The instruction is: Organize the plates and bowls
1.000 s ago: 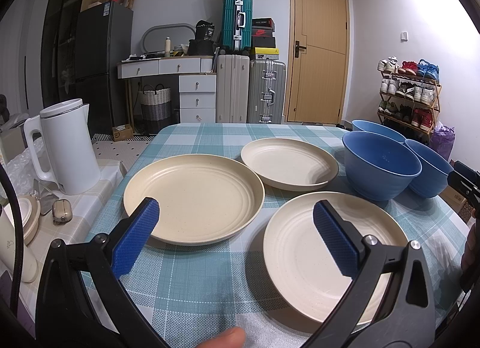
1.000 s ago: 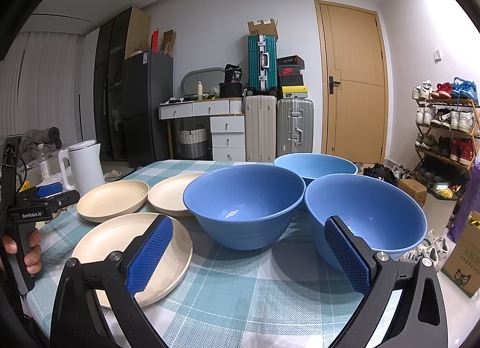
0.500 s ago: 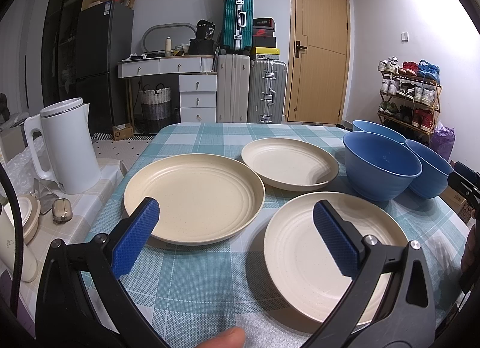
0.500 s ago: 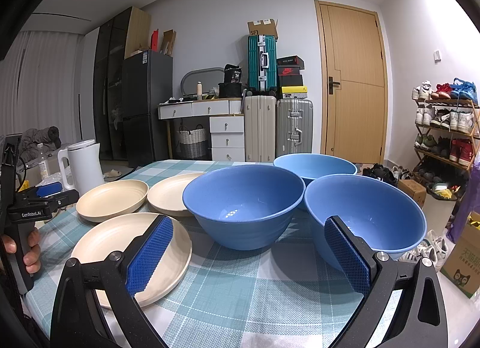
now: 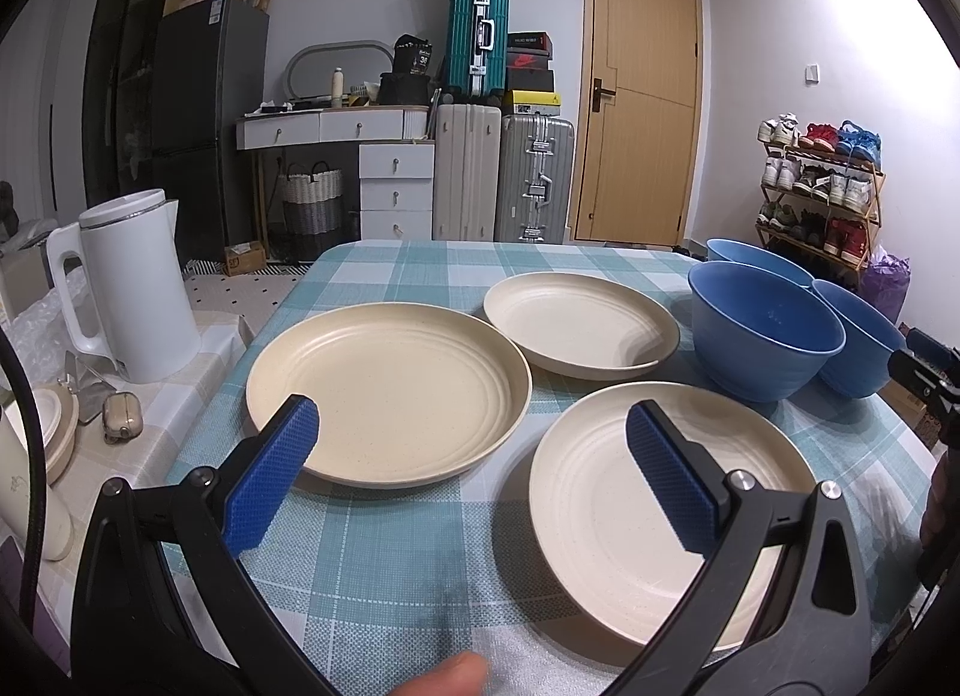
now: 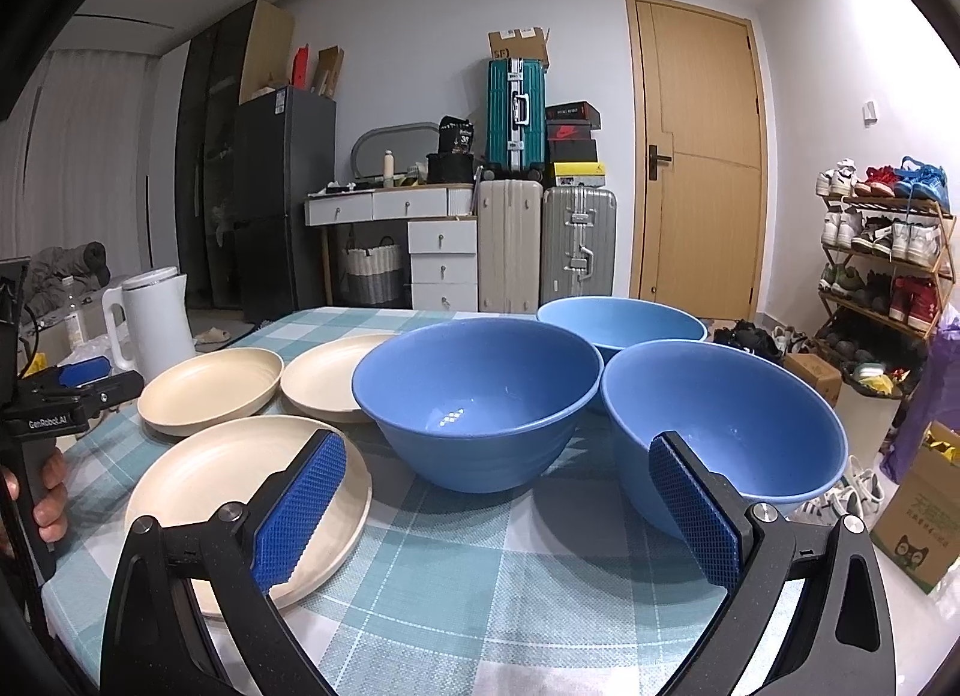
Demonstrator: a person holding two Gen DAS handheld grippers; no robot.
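A teal checked tablecloth fills the lower frame; suitcases and a door stand behind. Three cream plates lie centre, three blue bowls right, all empty. Left gripper and right gripper hover wide, holding nothing.

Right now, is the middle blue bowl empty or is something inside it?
Empty. The right wrist view looks into the middle bowl and shows only its bare blue inside, with a small light reflection near the bottom.

Three cream plates unstacked on checked cloth; three blue bowls upright beside them.
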